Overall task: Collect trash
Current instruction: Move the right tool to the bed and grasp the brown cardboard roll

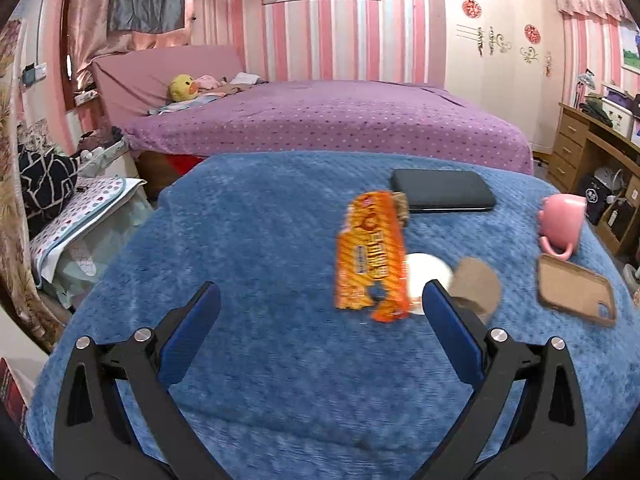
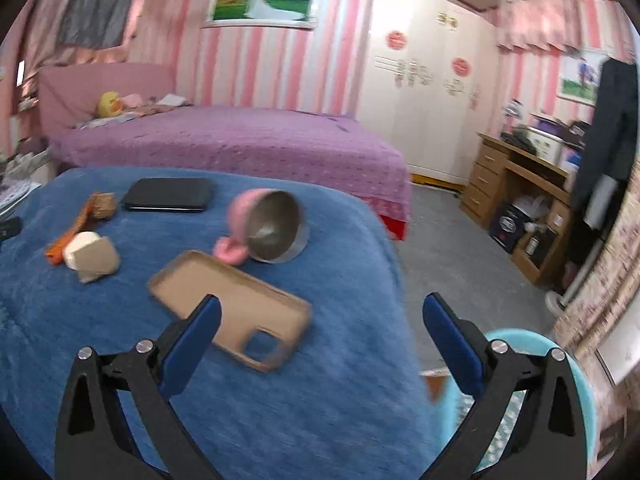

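Note:
An orange snack wrapper [image 1: 372,256] lies on the blue cloth-covered table [image 1: 260,240], with a crumpled brown wrapper [image 1: 401,204] at its far end. A tipped paper cup [image 1: 460,284] lies just right of it. My left gripper [image 1: 320,308] is open and empty, hovering just before the wrapper and cup. In the right wrist view the wrapper [image 2: 74,232], brown scrap [image 2: 102,205] and paper cup [image 2: 92,256] lie far left. My right gripper [image 2: 320,320] is open and empty over the table's right edge. A light blue bin [image 2: 560,400] stands below at the right.
A black phone [image 1: 442,194], a tipped pink mug [image 1: 560,220] and a brown phone case [image 1: 576,290] lie on the table; the case [image 2: 232,312] is just before my right gripper's left finger. A purple bed [image 1: 328,120] is behind, a wooden desk [image 2: 520,184] to the right.

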Demonstrator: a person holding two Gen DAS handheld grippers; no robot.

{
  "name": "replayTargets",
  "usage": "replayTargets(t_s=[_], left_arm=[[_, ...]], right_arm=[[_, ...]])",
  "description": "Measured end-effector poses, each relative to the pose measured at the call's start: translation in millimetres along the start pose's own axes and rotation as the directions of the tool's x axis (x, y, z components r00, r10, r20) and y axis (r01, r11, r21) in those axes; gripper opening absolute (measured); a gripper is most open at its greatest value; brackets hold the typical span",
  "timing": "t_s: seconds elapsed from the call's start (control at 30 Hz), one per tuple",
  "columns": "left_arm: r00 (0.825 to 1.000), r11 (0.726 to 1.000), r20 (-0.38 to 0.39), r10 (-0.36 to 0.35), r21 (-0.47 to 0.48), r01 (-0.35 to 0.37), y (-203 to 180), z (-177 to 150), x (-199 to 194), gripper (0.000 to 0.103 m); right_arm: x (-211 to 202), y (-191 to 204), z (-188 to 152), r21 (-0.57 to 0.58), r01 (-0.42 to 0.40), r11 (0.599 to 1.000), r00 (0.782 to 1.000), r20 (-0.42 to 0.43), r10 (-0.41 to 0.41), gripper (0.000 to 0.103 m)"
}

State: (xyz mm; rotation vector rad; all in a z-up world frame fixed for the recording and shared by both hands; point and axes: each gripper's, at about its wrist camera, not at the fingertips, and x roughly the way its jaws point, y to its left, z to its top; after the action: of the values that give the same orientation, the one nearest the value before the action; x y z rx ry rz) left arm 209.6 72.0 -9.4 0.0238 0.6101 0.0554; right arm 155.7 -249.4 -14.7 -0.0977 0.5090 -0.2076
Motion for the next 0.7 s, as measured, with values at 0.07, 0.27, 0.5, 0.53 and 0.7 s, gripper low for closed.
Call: replayTargets(t_s=[0.07,0.27,0.5,0.53,0.7], left_arm=[[1.0,1.0,-0.004,0.02,0.004,-0.02,9,0,3,0.097],[0.998,0.996,-0.035,0.047,-0.073,-0.049,45,1,16,0.097],[0.994,0.984,-0.071,0.08,-0.151,-0.09,82,-2,31,0.097],[0.993,0.984,-0.077,0.09,-0.15,-0.101,86,-3,34,0.097],[0.988,0.981,-0.103,0.114,-0.145,-0.128,95,-5,42,0.097]], right_arm=[[3,20,5,-0.029,-0.033,0.999,0.999,0.003,0.033,0.098],[8,77,17,-0.12,-0.137,0.983,0.99,0.012,0.14,0.098],[20,128,28,-0.177,-0.266,0.948,0.964,-0.03,0.265,0.098],[22,134,29,-0.185,-0.276,0.943,0.961,-0.034,0.275,0.098],[35,166,31,-0.229,-0.342,0.911,0.939,-0.071,0.335,0.098]])
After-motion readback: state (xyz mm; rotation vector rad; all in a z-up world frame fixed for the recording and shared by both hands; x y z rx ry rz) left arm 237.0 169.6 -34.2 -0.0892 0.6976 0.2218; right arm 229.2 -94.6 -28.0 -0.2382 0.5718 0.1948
